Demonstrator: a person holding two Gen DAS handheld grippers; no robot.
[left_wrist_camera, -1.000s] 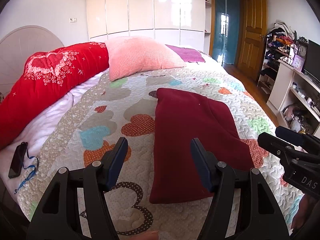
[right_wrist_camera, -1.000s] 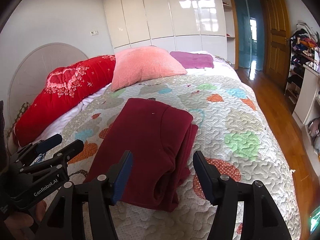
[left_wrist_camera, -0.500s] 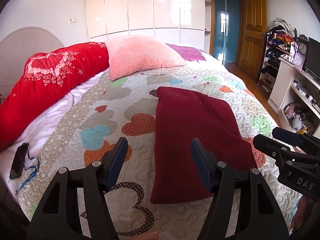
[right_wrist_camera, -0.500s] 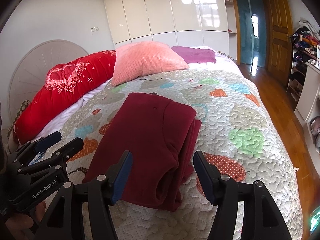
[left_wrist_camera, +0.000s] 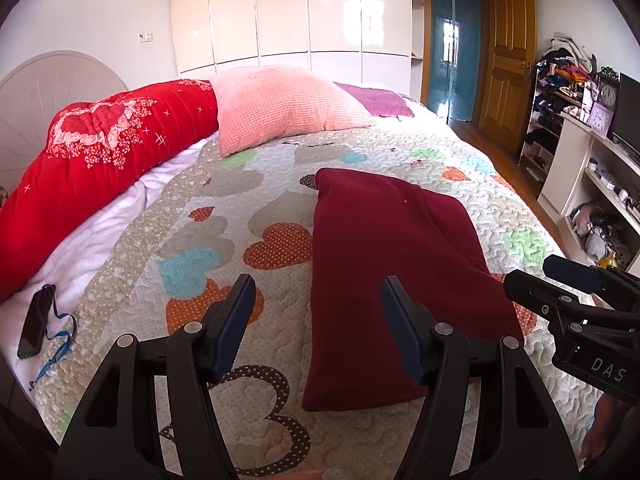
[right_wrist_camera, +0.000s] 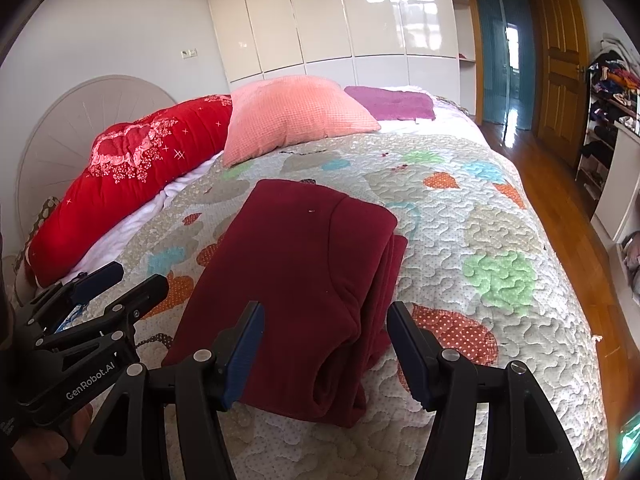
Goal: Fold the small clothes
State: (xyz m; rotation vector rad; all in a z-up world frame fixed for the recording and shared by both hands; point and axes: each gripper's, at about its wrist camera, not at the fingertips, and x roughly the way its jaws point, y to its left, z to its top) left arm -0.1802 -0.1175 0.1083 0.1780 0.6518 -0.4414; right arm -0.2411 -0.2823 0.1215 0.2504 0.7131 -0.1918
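A dark red garment [left_wrist_camera: 384, 264] lies folded into a long rectangle on the quilted bedspread [left_wrist_camera: 224, 216]; in the right wrist view [right_wrist_camera: 304, 264] its layered folded edge faces right. My left gripper [left_wrist_camera: 316, 312] is open and empty, held above the garment's near left edge. My right gripper [right_wrist_camera: 324, 340] is open and empty, held above the garment's near end. Each gripper shows in the other's view: the right one [left_wrist_camera: 560, 292] and the left one [right_wrist_camera: 116, 284].
A pink pillow [left_wrist_camera: 280, 108], a red quilt roll [left_wrist_camera: 100, 160] and a purple cloth [left_wrist_camera: 376, 100] lie at the bed's far side. A phone with a blue strap [left_wrist_camera: 34, 328] lies at the left edge. Shelves [left_wrist_camera: 600, 184] and wooden floor [right_wrist_camera: 560, 184] are at the right.
Both grippers have drifted slightly; the views have shifted a little. The garment has not moved and both grippers stay open.
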